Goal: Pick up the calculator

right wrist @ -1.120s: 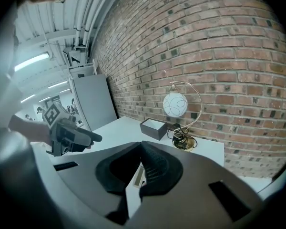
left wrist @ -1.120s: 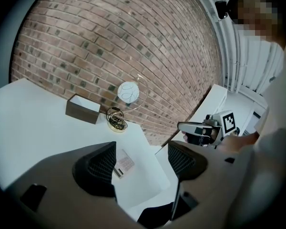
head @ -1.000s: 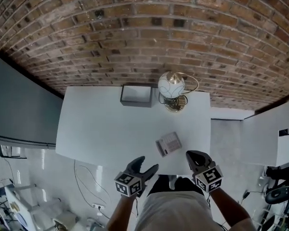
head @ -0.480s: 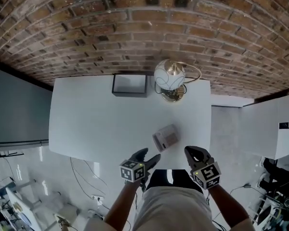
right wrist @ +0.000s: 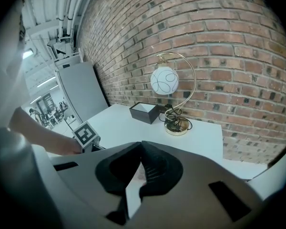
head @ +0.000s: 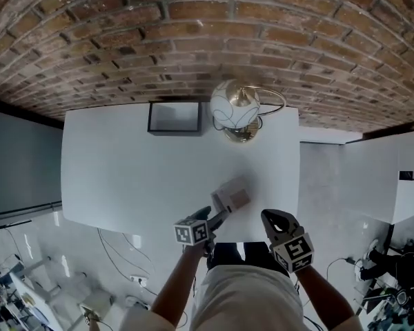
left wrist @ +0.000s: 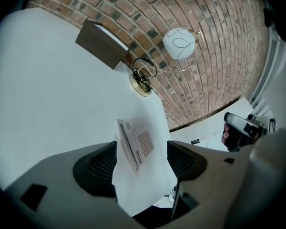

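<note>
Against the brick wall, a white surface (head: 124, 171) carries a globe lamp (head: 229, 109) and a dark open box (head: 174, 118) at its far edge. Left tongs (head: 216, 216) stand apart at the near edge. The calculator (head: 231, 198) lies between their tips, not visibly clamped. Right tongs (head: 269, 217) are closed together, empty, just off the near edge.

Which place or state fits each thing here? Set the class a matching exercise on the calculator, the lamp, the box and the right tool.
Things:
1 calculator
2 lamp
3 dark box
4 right tool

Places or states:
A jaws together, holding nothing
B between the open jaws of the left tool
C white globe shade, gold base
D at the far edge of the table, left of the lamp

Pairs: 1-B, 2-C, 3-D, 4-A
</note>
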